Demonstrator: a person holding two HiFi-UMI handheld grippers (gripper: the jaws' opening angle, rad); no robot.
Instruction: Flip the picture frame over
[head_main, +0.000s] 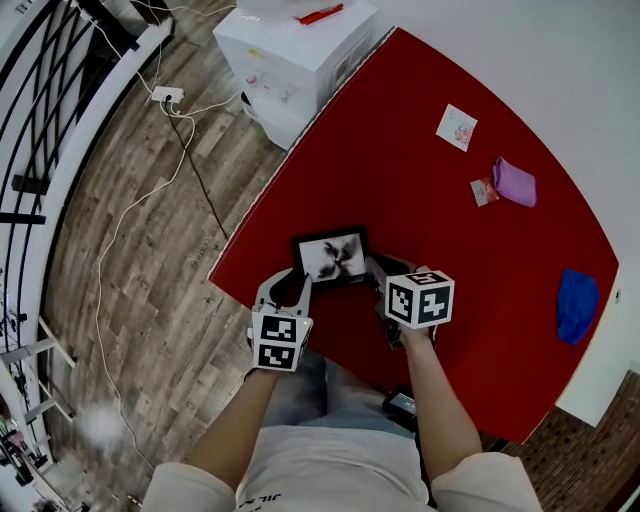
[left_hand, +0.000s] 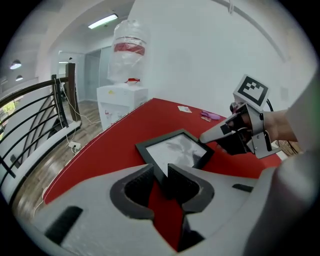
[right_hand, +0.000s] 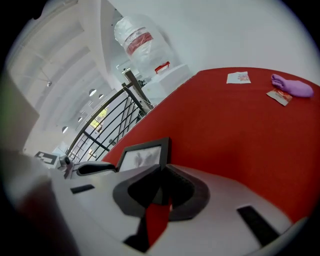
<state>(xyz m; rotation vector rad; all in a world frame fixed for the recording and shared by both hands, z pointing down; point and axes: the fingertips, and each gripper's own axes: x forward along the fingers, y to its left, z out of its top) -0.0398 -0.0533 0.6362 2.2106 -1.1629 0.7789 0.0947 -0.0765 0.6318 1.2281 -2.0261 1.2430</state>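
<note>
A black picture frame (head_main: 331, 256) with a dark abstract print lies face up near the front edge of the red table (head_main: 430, 210). My left gripper (head_main: 287, 290) is at its near left corner. In the left gripper view the frame (left_hand: 177, 150) has that corner in the gap between the left gripper's (left_hand: 162, 171) jaws, which stand a little apart. My right gripper (head_main: 380, 275) is at the frame's right edge. In the right gripper view the right gripper (right_hand: 162, 169) has its jaws closed on the frame's (right_hand: 142, 157) near corner.
A small card (head_main: 456, 127), a purple cloth (head_main: 515, 182) and a blue cloth (head_main: 578, 305) lie farther out on the table. A white water dispenser (head_main: 290, 50) stands at the table's far left corner. A black railing (head_main: 40, 150) and a power strip (head_main: 165, 95) are on the left.
</note>
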